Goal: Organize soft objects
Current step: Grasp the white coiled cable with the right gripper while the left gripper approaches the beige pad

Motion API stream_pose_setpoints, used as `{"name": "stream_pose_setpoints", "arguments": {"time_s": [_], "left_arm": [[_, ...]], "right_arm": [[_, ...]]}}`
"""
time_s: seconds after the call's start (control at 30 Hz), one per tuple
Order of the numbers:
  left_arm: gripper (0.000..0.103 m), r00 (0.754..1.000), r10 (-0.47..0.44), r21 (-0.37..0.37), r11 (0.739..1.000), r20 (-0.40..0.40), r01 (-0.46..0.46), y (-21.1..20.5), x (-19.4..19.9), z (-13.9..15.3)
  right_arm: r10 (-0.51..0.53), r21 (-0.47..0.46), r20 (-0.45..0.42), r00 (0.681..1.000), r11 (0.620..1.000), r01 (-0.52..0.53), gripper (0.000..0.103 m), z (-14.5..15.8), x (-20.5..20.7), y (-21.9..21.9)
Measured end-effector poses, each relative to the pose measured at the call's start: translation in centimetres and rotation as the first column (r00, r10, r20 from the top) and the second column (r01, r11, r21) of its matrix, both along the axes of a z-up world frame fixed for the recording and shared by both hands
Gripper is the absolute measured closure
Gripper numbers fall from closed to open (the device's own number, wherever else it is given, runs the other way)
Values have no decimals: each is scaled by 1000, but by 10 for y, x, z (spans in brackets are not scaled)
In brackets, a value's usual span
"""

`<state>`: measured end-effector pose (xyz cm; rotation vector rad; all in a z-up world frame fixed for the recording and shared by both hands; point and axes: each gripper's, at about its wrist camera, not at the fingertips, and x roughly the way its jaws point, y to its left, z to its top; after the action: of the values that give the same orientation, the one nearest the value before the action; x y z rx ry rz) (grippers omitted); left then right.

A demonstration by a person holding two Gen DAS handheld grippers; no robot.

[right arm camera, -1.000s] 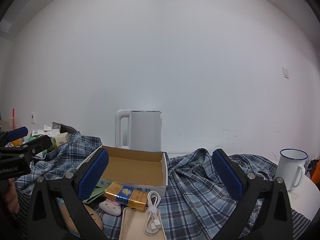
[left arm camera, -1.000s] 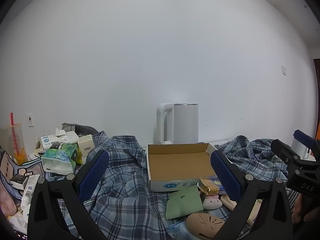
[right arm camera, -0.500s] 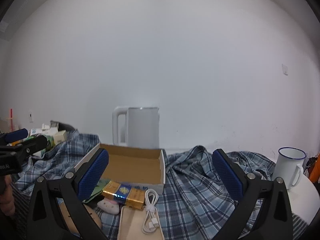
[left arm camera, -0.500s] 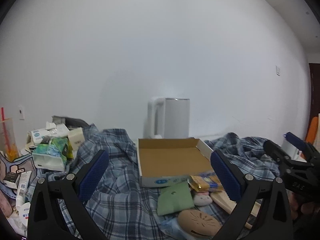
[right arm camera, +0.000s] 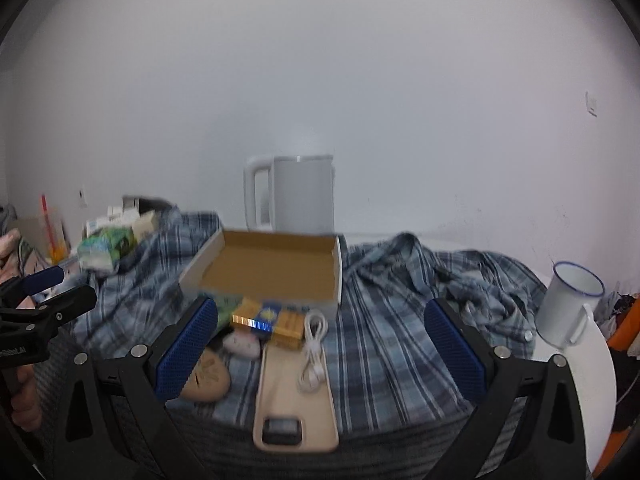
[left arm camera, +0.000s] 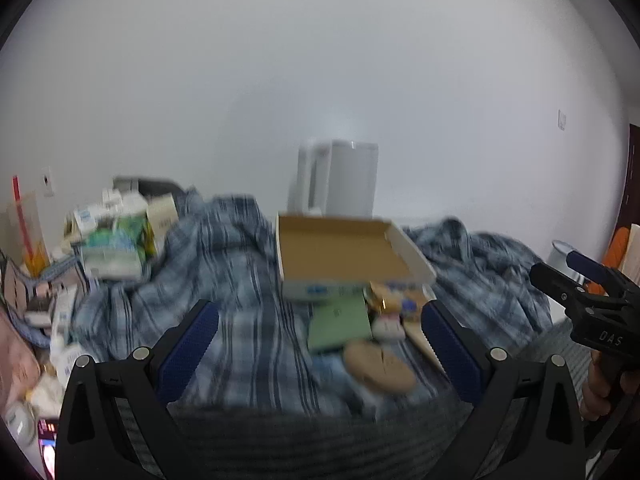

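Left wrist view shows the left gripper with its jaws wide apart and nothing between them, above the near edge of the table. The picture is blurred. Under it the plaid shirt lies crumpled over the table and reaches from the left side to the right side. An open cardboard box rests on the shirt near the middle, in front of a white kettle that stands at the far edge. Just before the box lie a green pouch and a tan round object. A pile of small packages is at the far left corner.

Right wrist view shows the right gripper, also wide open and holding nothing. Below it a beige phone case lies at the near edge, and a white cable lies on its far end. A gold and blue packet touches the front wall of the box. A white enamel mug stands at the right edge, beside the shirt.
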<state>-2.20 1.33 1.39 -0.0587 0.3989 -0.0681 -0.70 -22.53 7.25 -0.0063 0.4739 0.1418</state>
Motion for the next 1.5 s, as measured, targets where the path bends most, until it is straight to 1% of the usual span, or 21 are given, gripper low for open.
{"name": "stream_pose_setpoints", "arguments": {"time_s": [0.13,0.2,0.27,0.33,0.4,0.5,0.57,0.63,0.7,0.77,0.83,0.93,1.0,1.07,1.17,1.23,1.3,1.4,1.5], "left_arm": [[0,997,-16,-32,999,-78,14,0,-6,-14],[0,995,-27,-41,999,-99,23,-2,-7,-20],[0,993,-33,-35,999,-118,29,-6,-6,-27],[0,990,-43,-33,999,-134,39,-10,-2,-33],[0,987,-61,-41,998,-149,55,-13,1,-35],[0,983,-87,-34,996,-163,83,-18,11,-32],[0,979,-105,-40,994,-173,99,-20,21,-25],[0,979,-115,-49,993,-165,109,-20,31,-17],[0,982,-112,-29,994,-153,109,-21,42,-12],[0,981,-113,-17,994,-159,112,-23,53,-12],[0,977,-116,-17,993,-179,115,-23,66,-16],[0,972,-116,-16,993,-205,115,-23,79,-23],[0,969,-117,-20,993,-219,115,-22,87,-28],[0,966,-115,-24,993,-232,113,-20,92,-33],[0,962,-117,-31,993,-247,113,-19,96,-39],[0,959,-121,-34,993,-256,116,-19,97,-41],[0,957,-125,-33,992,-263,121,-21,98,-43],[0,956,-129,-21,992,-263,128,-24,96,-42],[0,956,-131,-13,991,-262,132,-26,90,-38]], "right_arm": [[15,-1,-74,997,1000,-15,0,-16,-2,-2],[22,12,-109,994,1000,-20,0,-25,-1,-3],[28,20,-140,990,999,-26,1,-31,3,-4],[42,27,-164,986,999,-38,7,-36,7,-5],[53,23,-176,983,998,-50,10,-36,14,-4],[73,6,-190,979,997,-74,14,-34,31,-2],[88,5,-213,973,996,-89,19,-33,47,-1],[121,17,-239,963,993,-121,24,-38,65,1],[143,14,-289,946,989,-145,26,-47,83,5],[177,15,-329,928,983,-182,35,-59,99,9],[169,23,-376,911,985,-173,51,-72,115,9],[176,58,-445,878,984,-168,64,-91,132,8],[170,57,-472,865,985,-162,67,-101,138,9],[167,48,-489,856,985,-165,68,-109,141,11],[154,12,-513,845,985,-173,71,-119,144,16],[138,-17,-505,852,985,-170,78,-120,142,18],[137,-23,-488,862,985,-170,86,-117,139,18],[139,-3,-457,878,987,-158,86,-109,134,11],[145,19,-429,892,988,-152,86,-94,125,4]]}}
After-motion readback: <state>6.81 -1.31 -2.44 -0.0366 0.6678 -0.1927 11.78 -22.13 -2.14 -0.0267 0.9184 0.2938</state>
